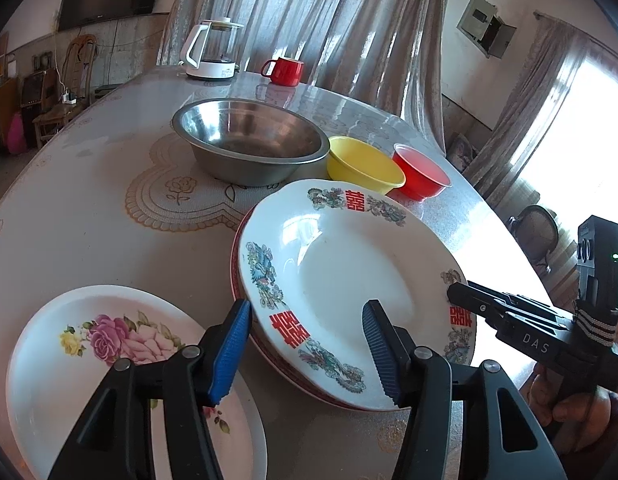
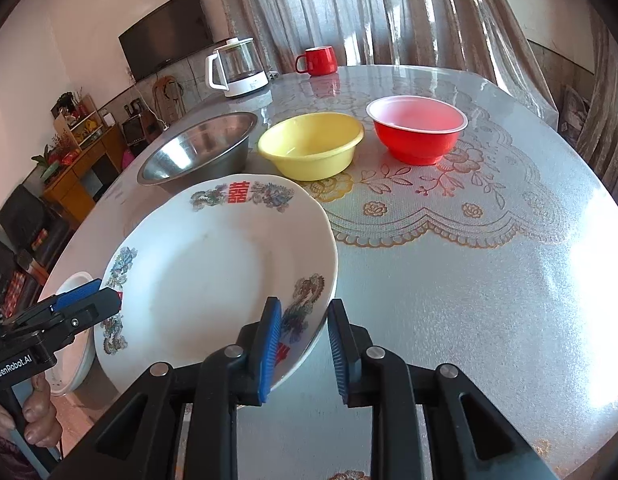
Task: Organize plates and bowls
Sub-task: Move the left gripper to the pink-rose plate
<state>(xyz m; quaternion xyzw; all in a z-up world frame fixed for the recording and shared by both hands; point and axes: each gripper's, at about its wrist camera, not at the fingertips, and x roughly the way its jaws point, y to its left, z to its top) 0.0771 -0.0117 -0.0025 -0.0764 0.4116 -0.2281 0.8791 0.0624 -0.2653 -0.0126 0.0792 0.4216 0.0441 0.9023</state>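
Dragon plate (image 1: 349,280) sits atop a red-rimmed plate, its rim between my right tongs (image 2: 305,346), spread, not yet clamped. Left tongs (image 1: 307,354) gape just before it; rose plate (image 1: 69,360) leftward awaits stacking.

Beside the steel bowl (image 1: 249,140): a yellow bowl (image 1: 363,166), a red bowl (image 1: 423,172), a dragon-and-red-character white plate (image 1: 349,280), and a pink-rose white plate (image 1: 69,360).
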